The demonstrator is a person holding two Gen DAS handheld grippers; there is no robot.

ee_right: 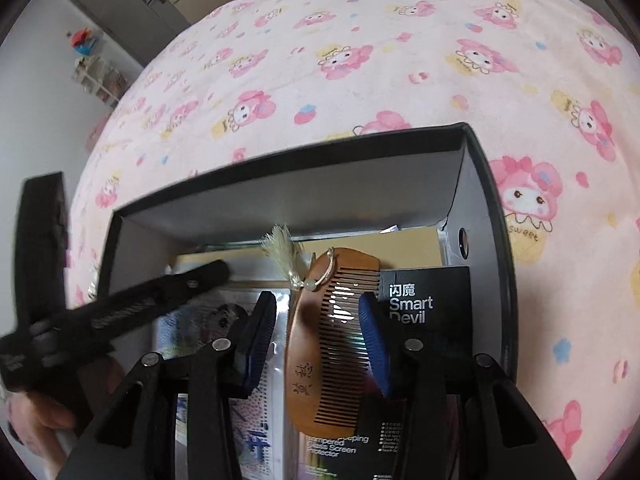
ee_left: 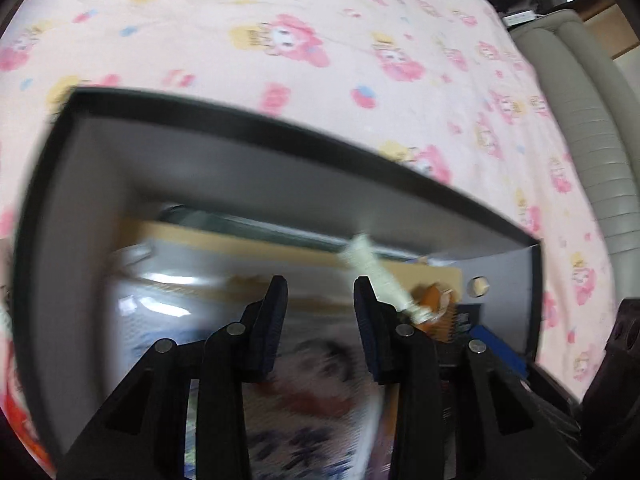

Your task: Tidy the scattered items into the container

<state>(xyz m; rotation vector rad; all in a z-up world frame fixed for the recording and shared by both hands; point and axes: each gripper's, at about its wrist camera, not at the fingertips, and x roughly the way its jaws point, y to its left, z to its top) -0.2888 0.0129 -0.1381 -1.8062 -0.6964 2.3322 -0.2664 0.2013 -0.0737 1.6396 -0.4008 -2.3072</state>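
A black box with grey inner walls [ee_left: 280, 172] [ee_right: 320, 196] lies open on a pink bedspread. A wooden comb [ee_right: 320, 344] with a pale tassel [ee_right: 284, 248] lies inside it on a silvery packet [ee_right: 224, 312] and a black "Smart Devil" carton [ee_right: 424, 300]. My right gripper [ee_right: 316, 300] stands open over the comb. Its right pad overlaps the teeth, and a strip of packet shows beside the left pad. My left gripper [ee_left: 320, 282] is open above a printed packet [ee_left: 312, 380], nothing between its fingers. From that side the comb [ee_left: 436, 304] sits to the right. One left finger [ee_right: 160, 296] reaches into the box.
The pink cartoon-print bedspread [ee_left: 320, 40] [ee_right: 360, 60] surrounds the box. A grey padded bed frame [ee_left: 592, 160] runs along the right. A dark cabinet [ee_right: 132, 8] and a small shelf [ee_right: 96, 72] stand beyond the bed. A hand [ee_right: 44, 420] holds the left gripper.
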